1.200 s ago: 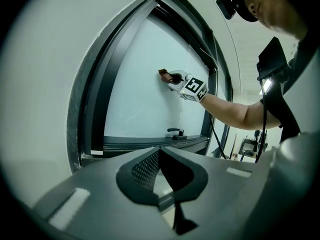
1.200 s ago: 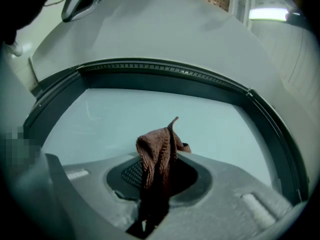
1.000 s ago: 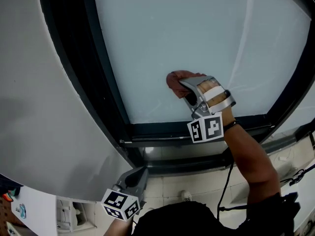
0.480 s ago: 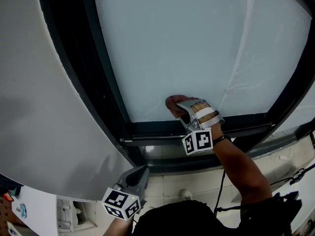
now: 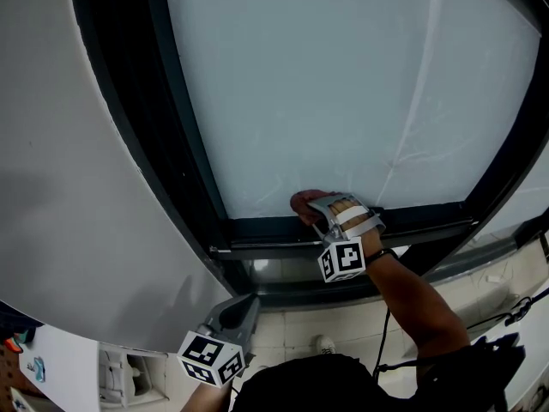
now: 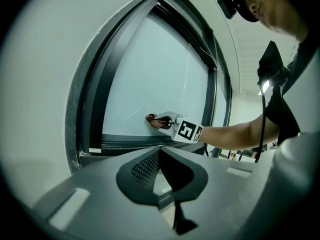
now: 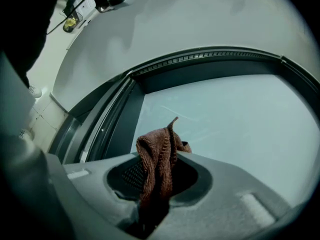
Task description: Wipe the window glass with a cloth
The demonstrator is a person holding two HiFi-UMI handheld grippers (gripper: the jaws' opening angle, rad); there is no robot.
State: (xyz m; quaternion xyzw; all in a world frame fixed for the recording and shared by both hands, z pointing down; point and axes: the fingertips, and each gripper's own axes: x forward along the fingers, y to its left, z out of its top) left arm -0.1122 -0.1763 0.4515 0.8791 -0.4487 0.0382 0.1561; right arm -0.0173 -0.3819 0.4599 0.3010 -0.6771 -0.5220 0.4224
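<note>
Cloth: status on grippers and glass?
Right gripper shut on cloth, low on window glass by bottom frame. Left gripper shut, empty, held back. Nothing in the way.

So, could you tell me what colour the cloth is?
Reddish-brown; the cloth shows best in the right gripper view.

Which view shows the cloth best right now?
The right gripper view: the cloth sits close up, clamped in the right gripper. The head view shows only a bit past the gripper; the left gripper view shows it tiny and distant.
</note>
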